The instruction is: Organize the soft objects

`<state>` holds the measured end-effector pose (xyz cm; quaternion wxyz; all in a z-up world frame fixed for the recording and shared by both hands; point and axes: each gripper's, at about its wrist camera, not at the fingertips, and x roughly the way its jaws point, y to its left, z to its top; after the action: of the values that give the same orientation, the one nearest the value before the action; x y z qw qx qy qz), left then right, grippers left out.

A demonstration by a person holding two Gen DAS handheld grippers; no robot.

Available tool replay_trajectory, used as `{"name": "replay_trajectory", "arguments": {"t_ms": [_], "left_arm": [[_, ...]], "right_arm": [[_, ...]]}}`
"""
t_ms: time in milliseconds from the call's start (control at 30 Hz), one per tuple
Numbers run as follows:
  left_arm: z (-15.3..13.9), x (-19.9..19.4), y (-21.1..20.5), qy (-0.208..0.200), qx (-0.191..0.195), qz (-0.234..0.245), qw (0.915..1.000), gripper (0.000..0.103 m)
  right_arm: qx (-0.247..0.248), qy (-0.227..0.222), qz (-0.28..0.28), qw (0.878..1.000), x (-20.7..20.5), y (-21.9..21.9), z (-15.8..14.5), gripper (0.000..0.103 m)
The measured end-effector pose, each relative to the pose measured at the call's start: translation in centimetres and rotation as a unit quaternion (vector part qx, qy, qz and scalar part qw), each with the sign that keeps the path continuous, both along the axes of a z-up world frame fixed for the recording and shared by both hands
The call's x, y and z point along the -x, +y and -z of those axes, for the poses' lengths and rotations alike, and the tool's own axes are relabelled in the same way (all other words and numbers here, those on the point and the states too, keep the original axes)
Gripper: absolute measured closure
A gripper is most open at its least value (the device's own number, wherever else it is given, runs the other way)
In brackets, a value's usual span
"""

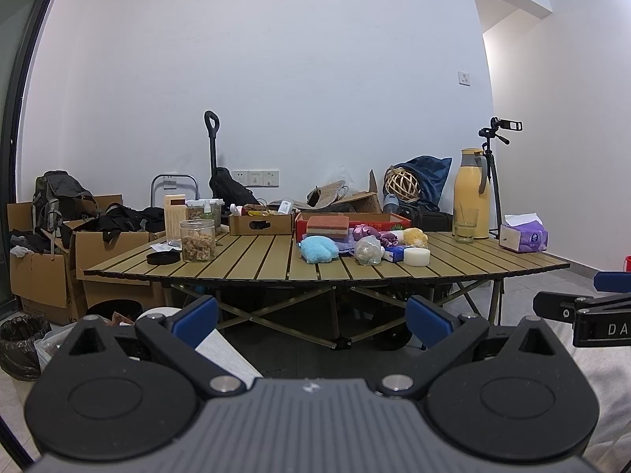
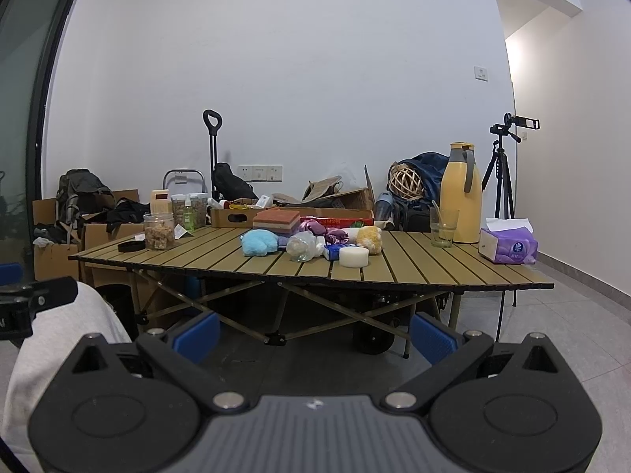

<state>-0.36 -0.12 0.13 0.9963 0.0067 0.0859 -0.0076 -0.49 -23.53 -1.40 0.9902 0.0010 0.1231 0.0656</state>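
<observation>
Both the left gripper (image 1: pixel 311 321) and right gripper (image 2: pixel 313 335) gape wide, empty, well short of the bench (image 1: pixel 252 266); the blue plush (image 1: pixel 318 250) mid-bench looks light, squashy, best pinched across its middle

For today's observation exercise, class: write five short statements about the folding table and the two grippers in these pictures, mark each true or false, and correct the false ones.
1. Both the left gripper and the right gripper are open and hold nothing. True.
2. The blue fluffy sponge lies on the floor. False: it lies on the slatted table.
3. The glass jar has its lid on. False: it is open, and a black lid lies beside it.
4. The yellow jug stands upright near the drinking glass.
True.
5. The tissue pack is green. False: it is purple.
</observation>
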Motion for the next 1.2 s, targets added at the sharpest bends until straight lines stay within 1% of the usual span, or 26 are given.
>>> {"name": "replay_trajectory", "arguments": {"t_ms": [400, 567, 767, 900, 1100, 1200], "left_arm": [[-0.2, -0.1, 0.0, -0.002, 0.000, 0.000, 1.0000, 0.000], [-0.7, -0.6, 0.1, -0.008, 0.000, 0.003, 1.0000, 0.000], [-1.1, -1.8, 0.3, -0.009, 0.006, 0.003, 0.9999, 0.000], [-1.1, -2.5, 0.4, -0.007, 0.008, 0.006, 0.9999, 0.000], [-1.2, -3.6, 0.3, -0.008, 0.006, 0.008, 0.9999, 0.000], [-1.1, -4.4, 0.2, -0.008, 0.008, 0.001, 0.9999, 0.000]], "right_arm": [[-0.001, 0.000, 0.002, 1.000, 0.0, -0.1, 0.1, 0.000], [0.005, -0.010, 0.003, 1.000, -0.3, -0.1, -0.3, 0.000], [0.013, -0.026, 0.007, 1.000, -1.6, 0.2, -1.2, 0.000], [0.014, -0.023, 0.009, 1.000, -2.3, 0.2, -1.2, 0.000], [0.011, -0.030, 0.012, 0.999, -3.3, 0.0, -1.4, 0.000], [0.000, -0.040, 0.023, 0.999, -3.9, -0.4, -1.6, 0.000]]}}
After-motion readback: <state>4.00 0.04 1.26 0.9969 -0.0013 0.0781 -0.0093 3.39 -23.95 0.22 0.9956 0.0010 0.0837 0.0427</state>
